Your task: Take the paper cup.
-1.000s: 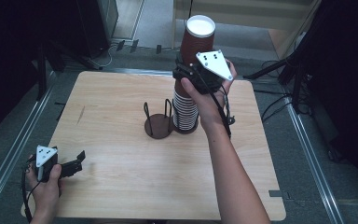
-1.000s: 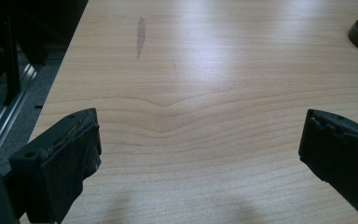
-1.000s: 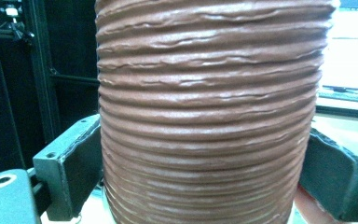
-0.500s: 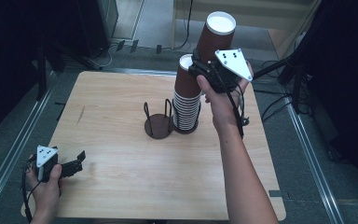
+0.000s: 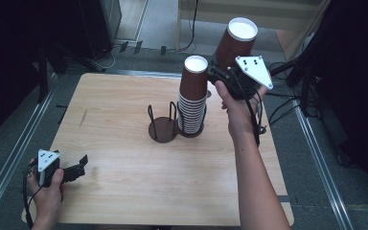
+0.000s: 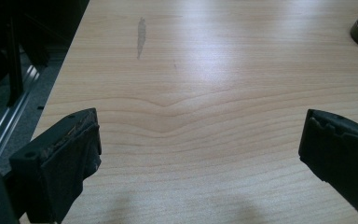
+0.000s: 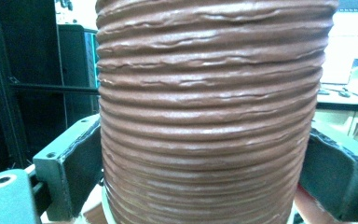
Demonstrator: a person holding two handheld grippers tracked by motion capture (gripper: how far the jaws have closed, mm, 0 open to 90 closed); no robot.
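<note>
Cup: brown ribbed paper cup, upside down with its white base uppermost, held in the air above the far right part of the table, up and to the right of the stack and apart from it. In the right gripper view its ribbed wall stands between the two jaws.
Right gripper: raised over the far right edge of the table; jaws closed against opposite sides of the cup's wall, one on each flank.
Left gripper: low over the near left corner of the table, in the person's hand; jaws spread wide with nothing between them, bare wood showing in the gap in the left gripper view.
Stack: nested brown cups, upside down, standing in the right-hand ring of the holder; its top cup shows a white base.
Holder: dark wire cup stand with two round bases, near the middle of the table; the left base carries no cups.
Table: light wood top with a faint dark streak towards its left side.
</note>
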